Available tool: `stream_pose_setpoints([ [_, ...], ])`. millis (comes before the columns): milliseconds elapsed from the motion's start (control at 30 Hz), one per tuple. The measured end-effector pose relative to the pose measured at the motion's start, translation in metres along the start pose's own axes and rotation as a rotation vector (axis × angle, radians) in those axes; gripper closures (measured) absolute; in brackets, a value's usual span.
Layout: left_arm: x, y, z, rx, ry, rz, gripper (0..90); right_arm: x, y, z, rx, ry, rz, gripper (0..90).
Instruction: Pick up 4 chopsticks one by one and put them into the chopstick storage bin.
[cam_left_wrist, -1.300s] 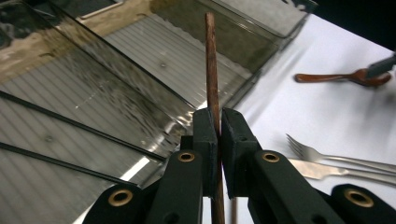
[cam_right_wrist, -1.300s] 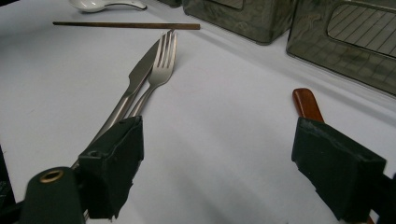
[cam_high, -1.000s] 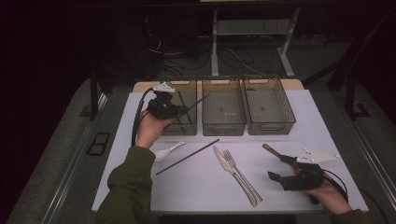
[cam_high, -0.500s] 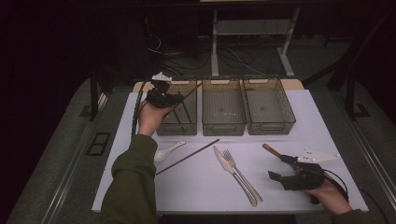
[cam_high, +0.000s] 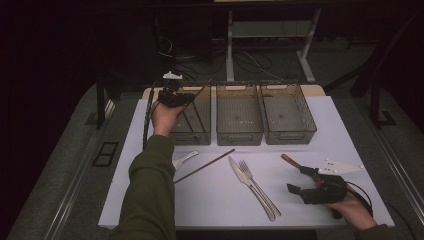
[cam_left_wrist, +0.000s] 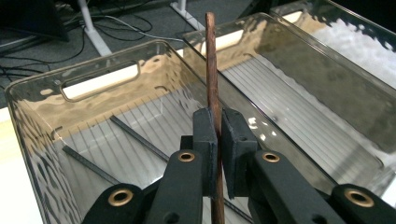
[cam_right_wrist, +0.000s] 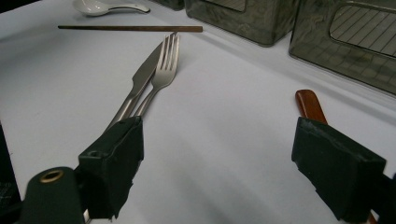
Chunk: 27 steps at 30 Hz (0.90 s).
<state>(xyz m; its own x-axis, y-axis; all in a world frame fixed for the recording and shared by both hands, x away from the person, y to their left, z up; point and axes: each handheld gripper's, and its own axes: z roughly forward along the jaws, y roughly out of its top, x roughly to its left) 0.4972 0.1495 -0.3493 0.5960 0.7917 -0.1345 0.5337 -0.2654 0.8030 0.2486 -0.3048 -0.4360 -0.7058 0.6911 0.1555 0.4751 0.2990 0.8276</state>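
A white sheet covers the worktop (cam_high: 210, 200), which is edged in grey and stands in a dark room with cables and a pale table frame on the floor behind; no writing can be read anywhere. The left gripper (cam_left_wrist: 218, 135), jaws clamped on a brown chopstick (cam_left_wrist: 211, 65), holds it over the leftmost of three clear bins (cam_high: 192, 131), where two dark sticks already lie. The right gripper (cam_right_wrist: 229, 154) rests wide open and empty on the sheet beside a knife (cam_right_wrist: 140, 79) and fork (cam_right_wrist: 163, 70).
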Motion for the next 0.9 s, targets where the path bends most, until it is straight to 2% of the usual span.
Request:
stream_pose_setpoints([
  [133, 0.006, 0.003, 0.008, 0.001, 0.020, -0.016, 83.8, 0.000, 0.000, 0.000, -0.001, 0.004, 0.002, 16.6],
  [333, 0.008, 0.002, 0.019, 0.002, 0.061, -0.041, 83.8, -0.001, 0.000, 0.000, -0.003, 0.008, -0.002, 16.6],
  [633, 0.010, -0.006, 0.036, 0.060, 0.112, -0.054, 82.7, 0.000, 0.000, 0.000, -0.005, 0.014, -0.004, 16.6],
  [700, 0.009, -0.007, 0.038, 0.067, 0.135, -0.049, 77.0, 0.000, 0.000, 0.000, -0.006, 0.014, -0.004, 16.6],
  [900, 0.005, -0.004, 0.037, 0.041, 0.130, -0.022, 67.9, 0.000, 0.001, 0.000, -0.006, 0.014, -0.005, 16.6],
])
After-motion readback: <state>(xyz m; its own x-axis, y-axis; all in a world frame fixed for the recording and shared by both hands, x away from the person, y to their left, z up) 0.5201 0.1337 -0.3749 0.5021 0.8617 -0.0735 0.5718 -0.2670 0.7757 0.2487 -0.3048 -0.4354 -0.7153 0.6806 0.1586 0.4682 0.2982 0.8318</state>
